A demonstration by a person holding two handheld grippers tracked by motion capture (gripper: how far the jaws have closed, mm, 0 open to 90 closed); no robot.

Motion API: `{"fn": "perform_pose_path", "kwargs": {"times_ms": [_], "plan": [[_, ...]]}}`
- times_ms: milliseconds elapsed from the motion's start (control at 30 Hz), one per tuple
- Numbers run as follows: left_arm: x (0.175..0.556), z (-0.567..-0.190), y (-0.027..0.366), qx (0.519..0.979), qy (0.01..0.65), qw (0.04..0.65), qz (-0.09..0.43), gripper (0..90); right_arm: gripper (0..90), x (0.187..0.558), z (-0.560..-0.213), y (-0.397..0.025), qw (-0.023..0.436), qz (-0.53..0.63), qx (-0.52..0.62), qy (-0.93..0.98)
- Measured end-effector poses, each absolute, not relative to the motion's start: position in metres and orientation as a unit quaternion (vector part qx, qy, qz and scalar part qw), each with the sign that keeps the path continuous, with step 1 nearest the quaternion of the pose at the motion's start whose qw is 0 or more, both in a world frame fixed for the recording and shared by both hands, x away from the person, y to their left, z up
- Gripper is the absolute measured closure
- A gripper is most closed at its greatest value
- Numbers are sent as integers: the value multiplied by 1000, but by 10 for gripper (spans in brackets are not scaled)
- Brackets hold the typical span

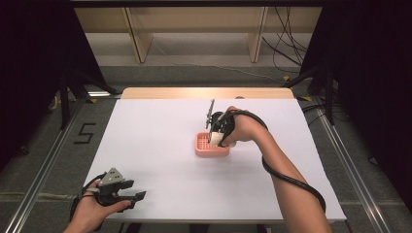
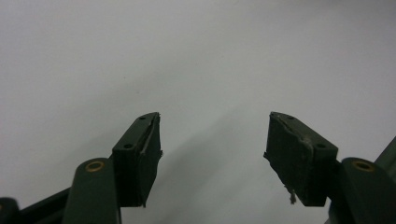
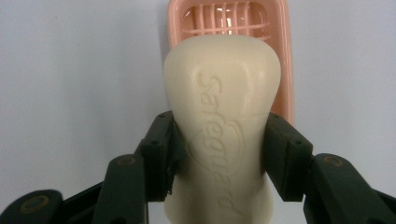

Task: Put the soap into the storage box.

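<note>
Fingers [image 3: 159, 154] of the right gripper [image 3: 219, 158] pinch a cream bar of soap [image 3: 222, 116] by its long sides, the raised lettering "Safeguard" facing the camera in the right gripper view. Beyond the bar's far end, toward twelve o'clock in that view, lies a pink slatted soap dish [image 3: 280, 56], its grid of ribs showing past the bar.

From the high view, the right gripper [image 1: 217, 137] is angled down over the soap dish [image 1: 206, 151], which sits on the white tabletop [image 1: 160, 145] slightly toward three o'clock of its centre. The bar of soap [image 1: 214, 139] hangs at the dish's three o'clock end; whether it touches the dish cannot be told.

At about seven o'clock, near the tabletop's near edge, the left gripper [image 1: 132, 193] rests in the person's left hand [image 1: 92, 208]. Its fingers [image 2: 140, 154] are spread wide with nothing between them, above bare white tabletop [image 2: 196, 56].
</note>
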State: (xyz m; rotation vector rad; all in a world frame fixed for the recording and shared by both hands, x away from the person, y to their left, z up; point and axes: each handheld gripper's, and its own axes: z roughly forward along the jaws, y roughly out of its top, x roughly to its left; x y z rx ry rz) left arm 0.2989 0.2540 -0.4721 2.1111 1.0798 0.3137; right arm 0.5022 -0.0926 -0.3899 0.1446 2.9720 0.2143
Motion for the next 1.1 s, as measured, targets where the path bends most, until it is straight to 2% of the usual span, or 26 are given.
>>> {"fn": "perform_pose_path", "kwargs": {"times_ms": [1100], "plan": [[298,-472,254,824,416,366,119,349,504,506,-397,-78,79,74,47,993]]}}
